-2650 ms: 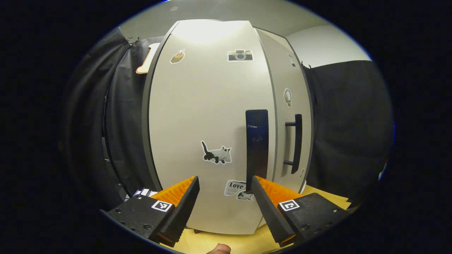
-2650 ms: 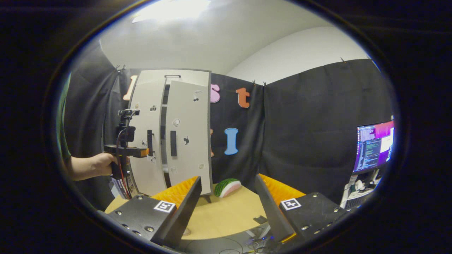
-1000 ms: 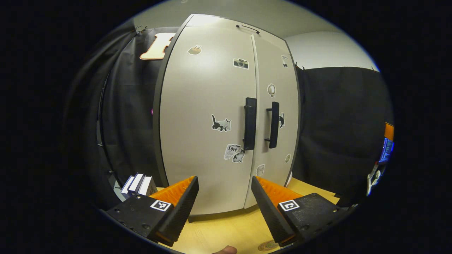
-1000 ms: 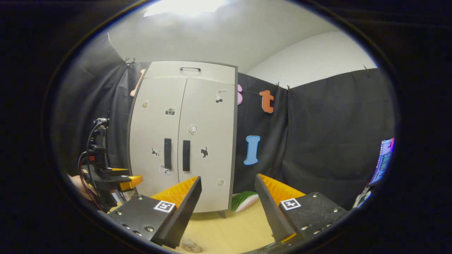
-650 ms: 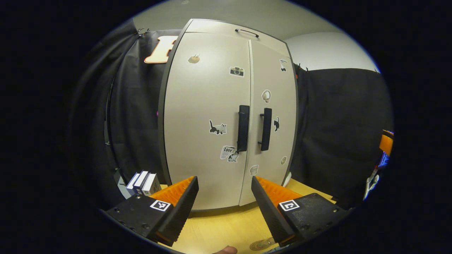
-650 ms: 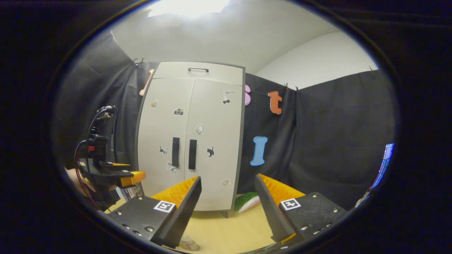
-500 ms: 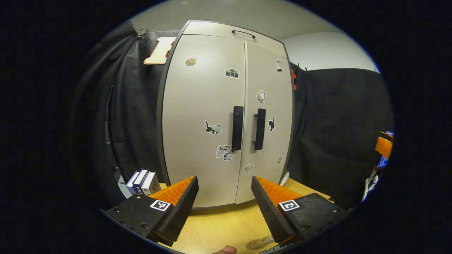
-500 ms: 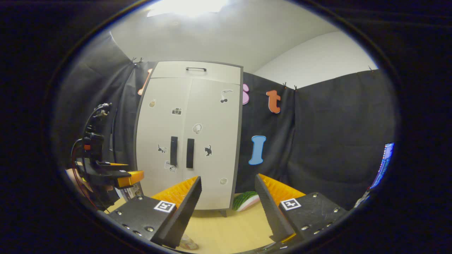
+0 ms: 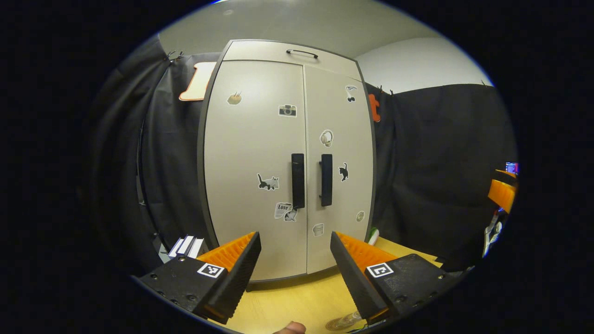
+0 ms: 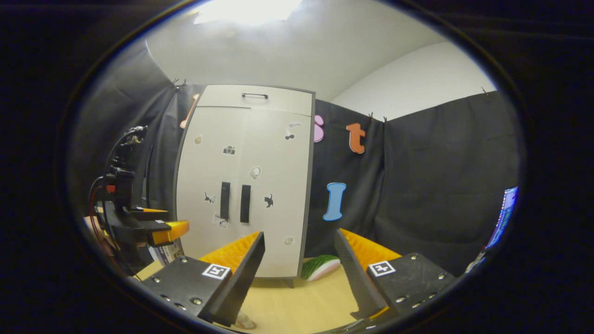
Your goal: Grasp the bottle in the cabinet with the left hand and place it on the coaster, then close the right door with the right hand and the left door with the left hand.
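Now both cabinet [image 9: 260, 185] doors shut, grippers apart

The left gripper view is aimed from near the table [image 9: 297, 301] straight at the closed cabinet [image 9: 260, 139], which is seen fairly near, at centre frame. The right gripper view is taken from farther back and to the right, so the cabinet [image 10: 241, 157] is placed left of centre. Cabinet and table [image 10: 306, 301] are shared by both. The left gripper [image 10: 174, 232] is caught at the right view's left edge.
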